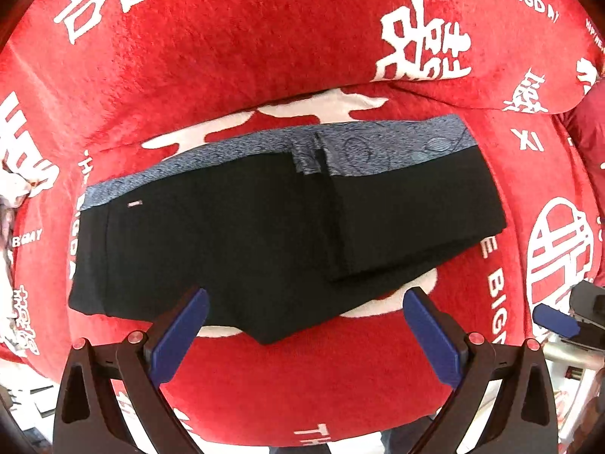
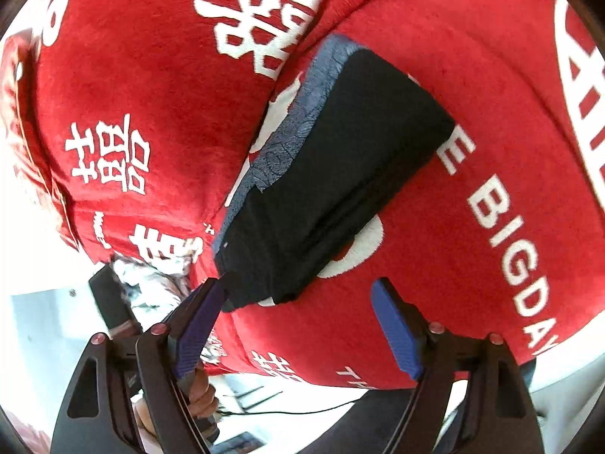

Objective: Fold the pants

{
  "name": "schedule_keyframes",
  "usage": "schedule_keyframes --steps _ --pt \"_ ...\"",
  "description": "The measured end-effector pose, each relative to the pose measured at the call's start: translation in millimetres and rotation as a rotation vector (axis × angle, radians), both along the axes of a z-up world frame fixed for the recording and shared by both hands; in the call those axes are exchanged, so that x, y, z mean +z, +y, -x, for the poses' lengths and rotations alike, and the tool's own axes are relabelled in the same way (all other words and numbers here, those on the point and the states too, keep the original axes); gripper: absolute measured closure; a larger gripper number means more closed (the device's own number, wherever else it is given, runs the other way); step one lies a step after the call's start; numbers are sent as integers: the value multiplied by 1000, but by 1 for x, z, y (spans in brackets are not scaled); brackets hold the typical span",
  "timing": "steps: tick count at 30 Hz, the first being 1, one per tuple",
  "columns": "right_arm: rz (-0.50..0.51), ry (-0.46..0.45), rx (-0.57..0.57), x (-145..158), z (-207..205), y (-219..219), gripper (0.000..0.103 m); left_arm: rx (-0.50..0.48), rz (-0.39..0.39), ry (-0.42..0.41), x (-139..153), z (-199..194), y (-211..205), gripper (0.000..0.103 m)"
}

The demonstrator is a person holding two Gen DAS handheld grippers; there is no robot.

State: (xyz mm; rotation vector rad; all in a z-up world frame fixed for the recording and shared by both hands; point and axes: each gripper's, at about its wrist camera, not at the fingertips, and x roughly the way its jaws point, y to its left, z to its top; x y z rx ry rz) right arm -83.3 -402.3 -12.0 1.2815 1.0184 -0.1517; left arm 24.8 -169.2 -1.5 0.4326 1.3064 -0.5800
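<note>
Black pants (image 1: pixel 245 234) with a grey-blue patterned waistband (image 1: pixel 359 143) lie folded into a flat bundle on a red blanket (image 1: pixel 227 56). Their right part is doubled over on top. My left gripper (image 1: pixel 306 302) hangs above the bundle's near edge, open, with nothing between its blue pads (image 1: pixel 181 336). The right wrist view shows the same pants (image 2: pixel 340 159) running diagonally. My right gripper (image 2: pixel 298 295) stands open just off their near end, its left pad (image 2: pixel 200 325) close beside the black cloth and not pressing it. The right gripper's blue tip (image 1: pixel 556 317) shows at the left wrist view's right edge.
The red blanket (image 2: pixel 132 75) carries white characters and lettering and rises in a soft ridge behind the pants. A crumpled white and grey cloth (image 2: pixel 151 287) lies at its left edge. A hand (image 2: pixel 200 393) holds the left gripper below, over a white floor with a dark cable (image 2: pixel 287 412).
</note>
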Motion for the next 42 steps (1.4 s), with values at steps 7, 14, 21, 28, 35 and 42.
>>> schedule_keyframes --steps 7,14,21,28,35,42 --pt "74 53 11 15 -10 -6 11 1 45 5 2 -5 7 0" --pt "96 147 111 -8 -49 17 7 104 42 30 -17 -26 45 0" --pt "352 178 285 -12 -121 45 7 207 -38 43 -48 -42 107 0" --pt "544 175 446 -35 -207 66 7 268 -84 56 -68 -57 136 0" --pt "427 208 495 -68 -201 111 7 276 -100 71 -79 -62 136 0" --pt "587 206 572 -39 -192 127 6 300 -87 86 -80 -65 141 0"
